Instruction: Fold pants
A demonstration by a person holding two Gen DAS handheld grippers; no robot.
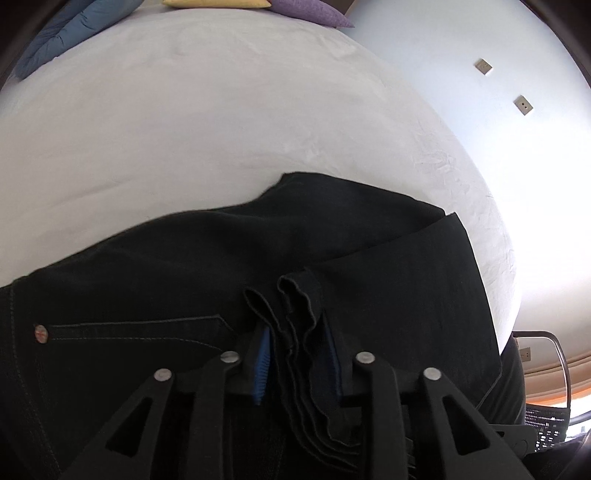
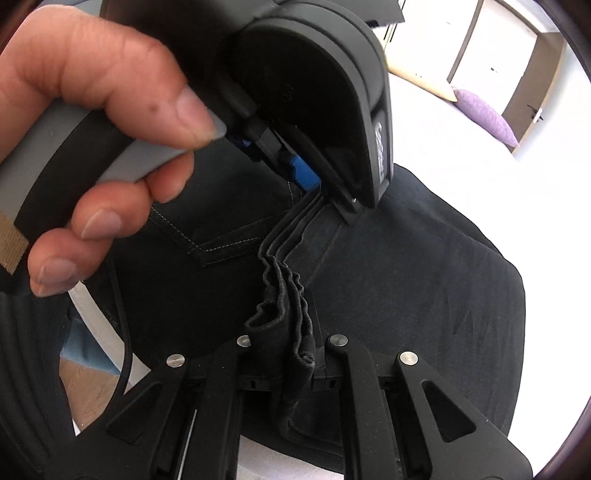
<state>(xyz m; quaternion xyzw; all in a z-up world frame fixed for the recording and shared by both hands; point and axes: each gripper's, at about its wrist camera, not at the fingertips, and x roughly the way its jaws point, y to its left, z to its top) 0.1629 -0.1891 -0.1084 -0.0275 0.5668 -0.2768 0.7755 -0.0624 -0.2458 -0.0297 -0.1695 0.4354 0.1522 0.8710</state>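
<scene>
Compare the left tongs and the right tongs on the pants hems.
The left tongs stand parted, a blue pad bare beside the hems; the right tongs are pinched shut on them. The hems lie in flat layers in the left tongs and are crumpled in the right tongs. Shared: both straddle the same stacked hem edge over the black pants.

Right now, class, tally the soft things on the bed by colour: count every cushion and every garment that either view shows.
Purple cushion: 1
Yellow cushion: 1
Blue cushion: 1
Black pants: 1
Total: 4
</scene>
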